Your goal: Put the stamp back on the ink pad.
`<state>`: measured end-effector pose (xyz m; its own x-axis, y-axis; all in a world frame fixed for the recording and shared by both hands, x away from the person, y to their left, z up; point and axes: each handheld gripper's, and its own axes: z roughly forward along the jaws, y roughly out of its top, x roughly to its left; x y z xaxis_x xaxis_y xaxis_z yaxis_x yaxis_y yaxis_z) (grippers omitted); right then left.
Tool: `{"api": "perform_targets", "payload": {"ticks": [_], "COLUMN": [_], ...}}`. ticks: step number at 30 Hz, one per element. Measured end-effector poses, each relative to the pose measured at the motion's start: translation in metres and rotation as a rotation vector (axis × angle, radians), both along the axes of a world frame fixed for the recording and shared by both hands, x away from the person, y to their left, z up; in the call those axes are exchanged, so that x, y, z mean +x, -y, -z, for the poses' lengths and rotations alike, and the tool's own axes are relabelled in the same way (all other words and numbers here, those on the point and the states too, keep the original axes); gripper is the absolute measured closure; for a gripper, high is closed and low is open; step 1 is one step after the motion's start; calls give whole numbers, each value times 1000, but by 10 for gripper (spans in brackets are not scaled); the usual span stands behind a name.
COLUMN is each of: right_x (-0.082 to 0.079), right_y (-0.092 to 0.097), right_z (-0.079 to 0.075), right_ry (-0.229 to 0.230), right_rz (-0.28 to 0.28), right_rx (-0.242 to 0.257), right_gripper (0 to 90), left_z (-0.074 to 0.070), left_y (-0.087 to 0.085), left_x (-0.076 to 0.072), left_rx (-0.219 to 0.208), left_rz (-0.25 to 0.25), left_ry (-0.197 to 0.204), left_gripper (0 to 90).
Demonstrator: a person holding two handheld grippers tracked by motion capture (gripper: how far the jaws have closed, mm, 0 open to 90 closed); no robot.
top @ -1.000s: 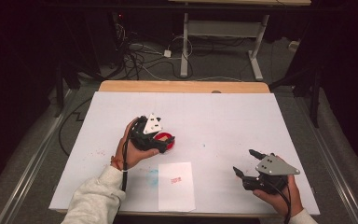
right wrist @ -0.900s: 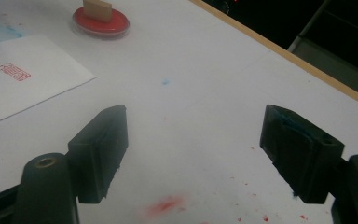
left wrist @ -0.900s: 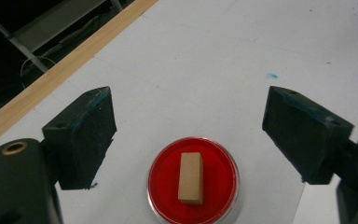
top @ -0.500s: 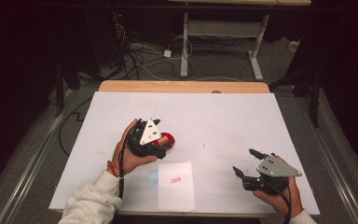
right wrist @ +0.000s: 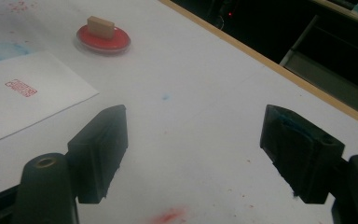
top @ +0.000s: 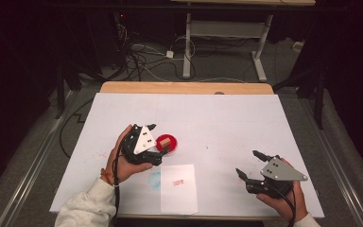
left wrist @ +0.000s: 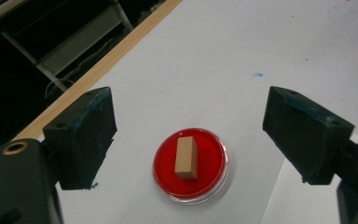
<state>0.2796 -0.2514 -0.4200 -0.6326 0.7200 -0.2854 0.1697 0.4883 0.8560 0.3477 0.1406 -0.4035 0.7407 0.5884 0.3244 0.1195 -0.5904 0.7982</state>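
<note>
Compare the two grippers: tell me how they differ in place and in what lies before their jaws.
The left gripper hovers near the table's middle, by the red dish with the wooden block; the right gripper sits near the front right corner. The left's open jaws frame dish and block; the right's frame bare white table, the dish farther off. Both are open and hold nothing.
</note>
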Motion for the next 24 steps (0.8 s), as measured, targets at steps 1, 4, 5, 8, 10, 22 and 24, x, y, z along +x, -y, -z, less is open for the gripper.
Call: {"api": "perform_targets", "payload": {"ticks": [1,4,5,8,10,22,24], "right_x": [0,0,0,0,-1,-2,-2], "right_y": [0,0,0,0,0,0,1], "right_z": [0,0,0,0,0,0,0], "right_ry": [1,2,6,6,7,8,9], "right_rz": [0,1,-1,0,2,6,7], "right_rx": [0,2,-1,0,0,3,2], "right_gripper": [237,237,237,237,237,238,238], "left_z": [0,0,1,2,3,21,24], "left_y": [-1,-5,-5,-8,-10,-26,-30], "left_x": [-1,-5,-6,-10,-13,-28,-31], "left_rx": [2,-3,0,3,6,26,31], "left_rz": [-3,-2,-3,2,5,-39,-44], "left_ry": [4,7,11,20,32,59,60], "left_gripper": [169,169,169,170,169,175,175]}}
